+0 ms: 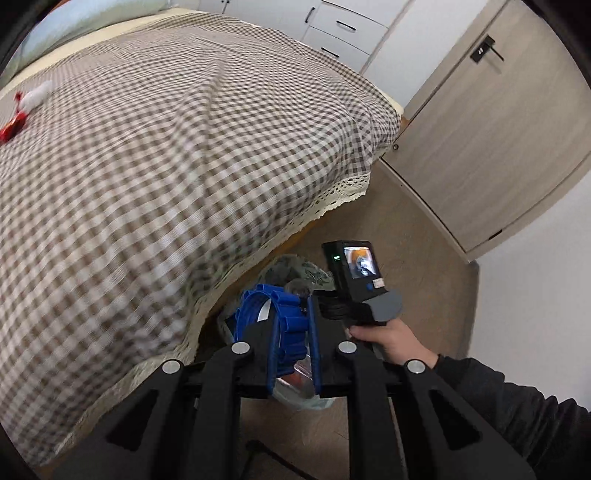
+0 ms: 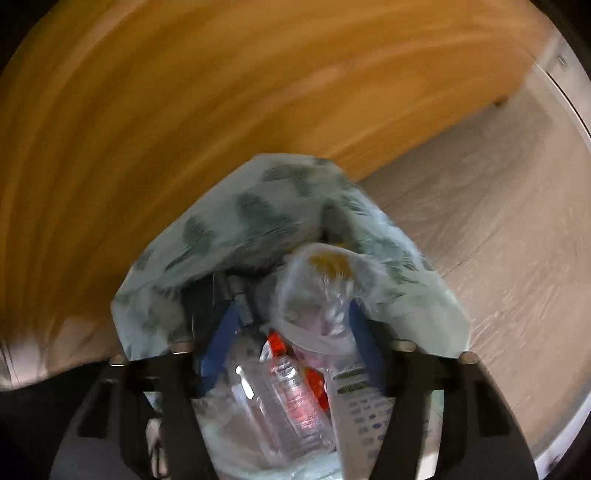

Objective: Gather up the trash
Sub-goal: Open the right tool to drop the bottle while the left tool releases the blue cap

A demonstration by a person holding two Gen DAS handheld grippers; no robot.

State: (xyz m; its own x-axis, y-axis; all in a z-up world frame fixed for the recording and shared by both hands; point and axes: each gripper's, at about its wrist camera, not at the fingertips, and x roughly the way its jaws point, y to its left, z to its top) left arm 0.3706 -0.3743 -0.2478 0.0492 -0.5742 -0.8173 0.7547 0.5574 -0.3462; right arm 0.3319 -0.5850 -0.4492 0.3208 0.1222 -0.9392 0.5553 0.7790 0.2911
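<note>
Both your grippers are at the one trash bag (image 2: pixel 258 206), a pale bag with a green print, which sits low in the frame by the orange wooden bed side (image 2: pixel 221 92) on the pale floor (image 2: pixel 498 221).

In the right wrist view, your right gripper (image 2: pixel 293 306) points down into the bag's mouth. Its two blue fingers stand well apart, and one crumpled clear wrapper (image 2: pixel 321 291) with a yellow patch lies between them. Neither finger presses on it. Lower in the bag you can count one clear bottle (image 2: pixel 295 387) with a red label, one white printed packet (image 2: pixel 358 406) and one red scrap (image 2: pixel 276 341).

In the left wrist view, your left gripper (image 1: pixel 293 306) is at the bottom centre, its two fingers close together. I cannot tell whether they pinch the bag's rim. Just right of it, your one visible hand (image 1: pixel 391 339) holds the other tool's handle, whose small screen (image 1: pixel 360 264) is lit.

Two pieces of trash lie on the checked bed cover (image 1: pixel 184 147) at the far left edge of the frame: one red wrapper (image 1: pixel 13 125) and one white crumpled tissue (image 1: pixel 37 94), near each other and well apart from the bag.

One closed door (image 1: pixel 498 129) fills the upper right, and a white drawer unit (image 1: pixel 340 26) sits at the top centre.
</note>
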